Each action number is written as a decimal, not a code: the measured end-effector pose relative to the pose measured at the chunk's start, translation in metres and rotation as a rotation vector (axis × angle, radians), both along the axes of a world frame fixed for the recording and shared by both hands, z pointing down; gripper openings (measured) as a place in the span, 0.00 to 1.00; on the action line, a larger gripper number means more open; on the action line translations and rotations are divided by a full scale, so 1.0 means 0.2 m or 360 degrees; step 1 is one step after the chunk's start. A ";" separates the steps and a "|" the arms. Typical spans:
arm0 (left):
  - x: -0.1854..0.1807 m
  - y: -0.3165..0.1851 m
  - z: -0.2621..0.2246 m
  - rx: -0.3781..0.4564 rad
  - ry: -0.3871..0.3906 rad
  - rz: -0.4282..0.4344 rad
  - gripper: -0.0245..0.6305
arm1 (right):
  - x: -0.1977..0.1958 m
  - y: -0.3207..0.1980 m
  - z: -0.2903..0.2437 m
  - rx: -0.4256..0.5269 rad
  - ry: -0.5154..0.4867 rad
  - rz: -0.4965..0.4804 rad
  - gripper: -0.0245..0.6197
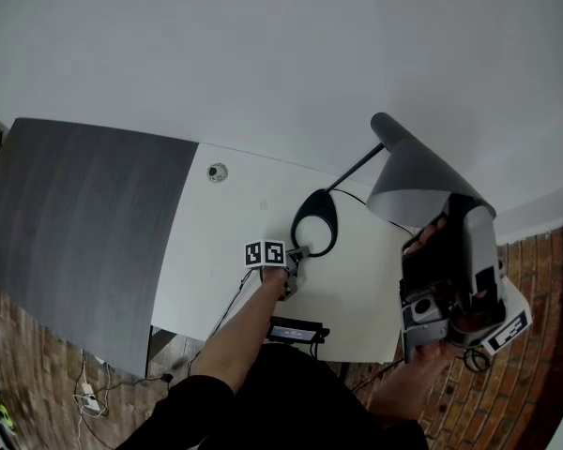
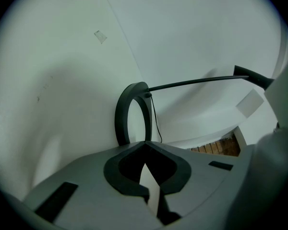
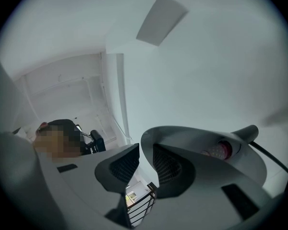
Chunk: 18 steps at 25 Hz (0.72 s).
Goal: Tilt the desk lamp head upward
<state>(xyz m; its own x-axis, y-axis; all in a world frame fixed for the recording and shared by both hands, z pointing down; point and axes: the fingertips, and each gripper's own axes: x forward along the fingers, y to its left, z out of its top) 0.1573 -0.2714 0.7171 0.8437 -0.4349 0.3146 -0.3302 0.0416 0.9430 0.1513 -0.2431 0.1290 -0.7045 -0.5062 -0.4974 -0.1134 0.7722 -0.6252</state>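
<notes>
A desk lamp stands on the white table (image 1: 216,251). It has a black ring base (image 1: 314,221) (image 2: 122,114), a thin black arm (image 1: 357,165) (image 2: 197,82) and a grey cone head (image 1: 415,178) (image 3: 197,140) with a bulb (image 3: 222,150) inside. My right gripper (image 1: 439,218) (image 3: 140,150) is shut on the head's rim, one jaw inside the cone and one outside. The head is raised high above the table. My left gripper (image 1: 297,252) (image 2: 144,143) is shut with nothing in it, its tips right at the near side of the ring base.
A dark grey tabletop (image 1: 84,223) adjoins the white table on the left. A round grommet (image 1: 217,172) sits near the back edge. A black device (image 1: 296,330) hangs at the front edge. Cables (image 1: 89,397) lie on the brick floor. The lamp's cord (image 2: 156,123) drops from the base.
</notes>
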 end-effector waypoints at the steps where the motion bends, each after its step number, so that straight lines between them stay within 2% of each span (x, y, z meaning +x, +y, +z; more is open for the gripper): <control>1: 0.00 0.00 0.00 -0.0001 0.0000 0.0000 0.05 | 0.00 0.01 0.00 0.0015 0.0001 0.0005 0.18; 7: 0.00 0.00 0.00 -0.0007 -0.0004 0.0001 0.05 | 0.02 0.01 -0.01 0.0077 0.0005 0.0058 0.18; 18: 0.00 0.00 0.00 0.0001 0.0003 0.0009 0.05 | 0.03 -0.01 -0.02 0.0009 -0.0046 0.0029 0.18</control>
